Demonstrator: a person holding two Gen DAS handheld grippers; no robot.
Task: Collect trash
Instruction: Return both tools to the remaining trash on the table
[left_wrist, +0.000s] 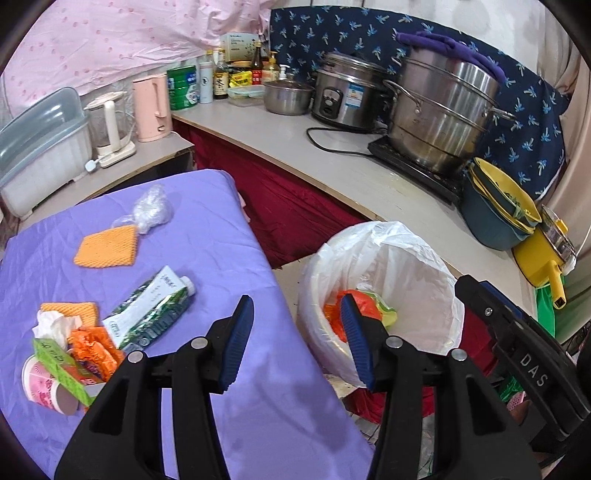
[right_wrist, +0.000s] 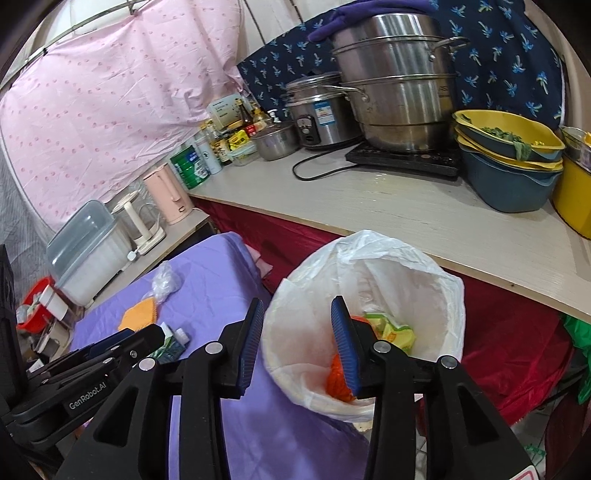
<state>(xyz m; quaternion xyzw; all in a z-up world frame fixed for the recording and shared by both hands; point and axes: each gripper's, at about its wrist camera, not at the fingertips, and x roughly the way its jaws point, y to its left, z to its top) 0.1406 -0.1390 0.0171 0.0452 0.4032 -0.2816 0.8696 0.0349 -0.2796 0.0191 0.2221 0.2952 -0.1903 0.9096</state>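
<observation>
A white-lined trash bin (left_wrist: 417, 266) (right_wrist: 436, 280) stands beside the purple-covered table (left_wrist: 229, 236) (right_wrist: 218, 273); orange and yellow-green wrappers (left_wrist: 373, 306) (right_wrist: 395, 328) lie inside it. On the table lie a green-white carton (left_wrist: 155, 306), two orange sponge pads (left_wrist: 107, 245), a crumpled clear bag (left_wrist: 151, 208), a tissue, orange wrappers (left_wrist: 94, 349), a green box and a pink cup (left_wrist: 40, 384). My left gripper (left_wrist: 297, 341) is open and empty over the table edge next to the bin. My right gripper (right_wrist: 297, 341) is open and empty above the bin's near rim.
A counter (left_wrist: 332, 162) behind the bin holds a steamer pot (left_wrist: 443, 114), rice cooker (left_wrist: 347, 96), stacked yellow and blue basins (right_wrist: 509, 162), bottles and a pink kettle (left_wrist: 151, 107). A plastic container (left_wrist: 40, 147) stands at the left. Red cloth hangs under the counter.
</observation>
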